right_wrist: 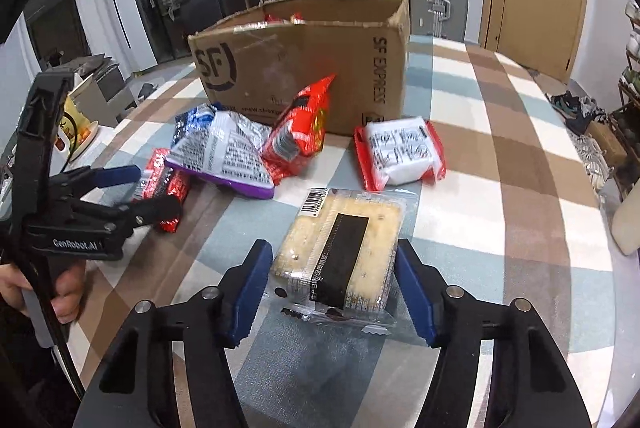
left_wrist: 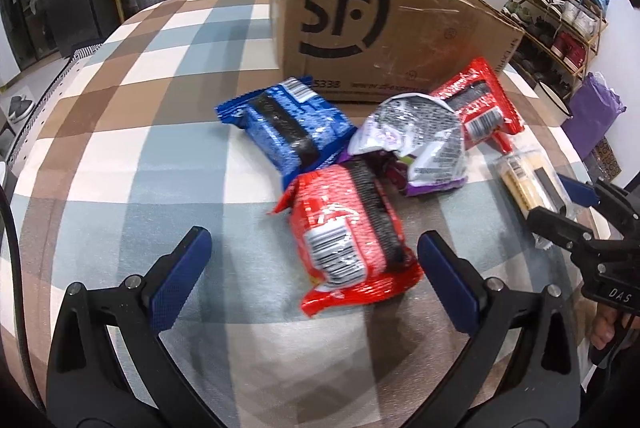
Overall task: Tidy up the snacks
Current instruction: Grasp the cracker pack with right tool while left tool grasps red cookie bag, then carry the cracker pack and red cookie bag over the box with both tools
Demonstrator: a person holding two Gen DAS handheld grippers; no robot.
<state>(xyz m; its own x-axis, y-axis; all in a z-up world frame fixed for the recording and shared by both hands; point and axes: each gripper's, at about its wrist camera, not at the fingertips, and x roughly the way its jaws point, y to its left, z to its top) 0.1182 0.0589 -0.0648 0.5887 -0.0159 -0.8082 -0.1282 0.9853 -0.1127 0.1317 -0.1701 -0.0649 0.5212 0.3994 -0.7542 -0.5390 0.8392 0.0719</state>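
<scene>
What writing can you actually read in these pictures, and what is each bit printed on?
"SF": logo on the cardboard box.
"SF EXPRESS": side of the same box.
"GenRobot.AI": left gripper.
"DAS": right gripper.
Web address low on the box: only partly readable.
Print and barcodes on the snack packets, such as the cracker packet: too small or blurred.

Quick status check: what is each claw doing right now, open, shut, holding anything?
Left claw: open, straddling the near red snack pack, pads clear of it.
Right claw: open around the clear-wrapped pale cracker pack; a firm grip cannot be told.
</scene>
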